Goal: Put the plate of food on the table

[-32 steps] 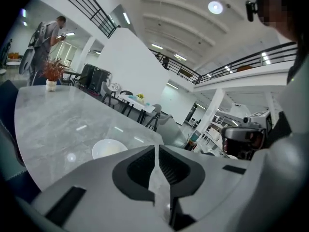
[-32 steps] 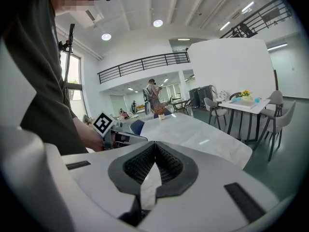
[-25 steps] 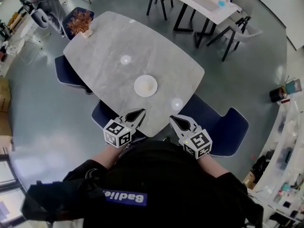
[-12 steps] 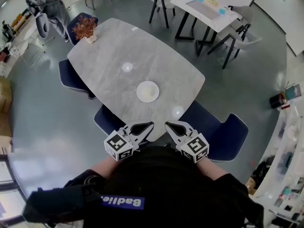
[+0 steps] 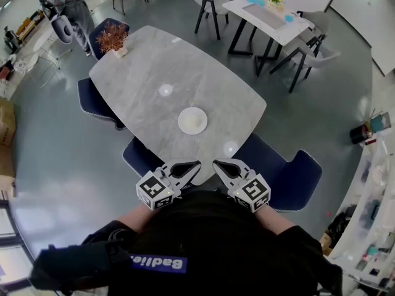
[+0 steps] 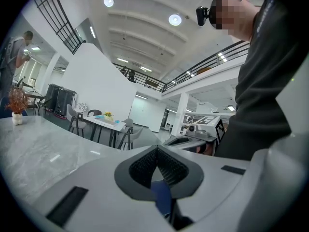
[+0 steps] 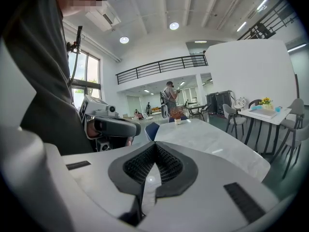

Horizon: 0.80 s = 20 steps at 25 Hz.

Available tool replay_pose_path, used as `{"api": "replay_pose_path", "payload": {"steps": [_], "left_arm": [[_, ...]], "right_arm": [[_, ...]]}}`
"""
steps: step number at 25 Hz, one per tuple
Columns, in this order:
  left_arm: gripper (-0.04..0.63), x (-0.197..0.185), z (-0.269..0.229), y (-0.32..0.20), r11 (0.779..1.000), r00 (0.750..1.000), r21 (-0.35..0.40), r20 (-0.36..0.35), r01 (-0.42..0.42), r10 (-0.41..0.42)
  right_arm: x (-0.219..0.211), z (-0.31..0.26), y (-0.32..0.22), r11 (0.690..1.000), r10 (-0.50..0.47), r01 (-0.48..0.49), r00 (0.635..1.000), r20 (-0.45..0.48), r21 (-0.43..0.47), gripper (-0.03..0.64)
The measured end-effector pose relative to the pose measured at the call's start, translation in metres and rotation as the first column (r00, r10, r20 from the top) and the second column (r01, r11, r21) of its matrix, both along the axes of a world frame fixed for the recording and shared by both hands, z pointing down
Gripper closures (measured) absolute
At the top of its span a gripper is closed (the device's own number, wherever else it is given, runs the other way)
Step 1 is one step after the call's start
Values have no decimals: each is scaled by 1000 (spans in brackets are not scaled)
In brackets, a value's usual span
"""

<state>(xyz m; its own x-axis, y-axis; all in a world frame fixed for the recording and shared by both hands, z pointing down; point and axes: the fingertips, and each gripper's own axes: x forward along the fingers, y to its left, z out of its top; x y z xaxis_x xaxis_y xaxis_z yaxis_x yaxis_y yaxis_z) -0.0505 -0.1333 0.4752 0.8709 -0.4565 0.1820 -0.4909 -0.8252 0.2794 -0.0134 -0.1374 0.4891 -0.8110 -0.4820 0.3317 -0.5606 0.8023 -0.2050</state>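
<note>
Inwards, nearly tip-to-tip: left tool (image 5: 194, 164), right tool (image 5: 216, 163)

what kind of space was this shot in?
Looks like an open-plan hall, probably an office canteen or lounge. There is a big marble-look table with blue chairs around it, a second white table beyond it, and a railed mezzanine overhead.

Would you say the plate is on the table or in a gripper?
On the table: the plate lies there, apart from the left gripper and right gripper.
</note>
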Motion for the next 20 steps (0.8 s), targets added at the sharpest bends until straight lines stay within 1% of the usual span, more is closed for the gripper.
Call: {"api": "replay_pose_path", "payload": {"steps": [20], "left_arm": [[586, -1, 2, -2, 1000, 1000, -15, -1, 12, -12]], "right_arm": [[2, 0, -3, 1000, -4, 4, 1000, -1, -8, 606]]}}
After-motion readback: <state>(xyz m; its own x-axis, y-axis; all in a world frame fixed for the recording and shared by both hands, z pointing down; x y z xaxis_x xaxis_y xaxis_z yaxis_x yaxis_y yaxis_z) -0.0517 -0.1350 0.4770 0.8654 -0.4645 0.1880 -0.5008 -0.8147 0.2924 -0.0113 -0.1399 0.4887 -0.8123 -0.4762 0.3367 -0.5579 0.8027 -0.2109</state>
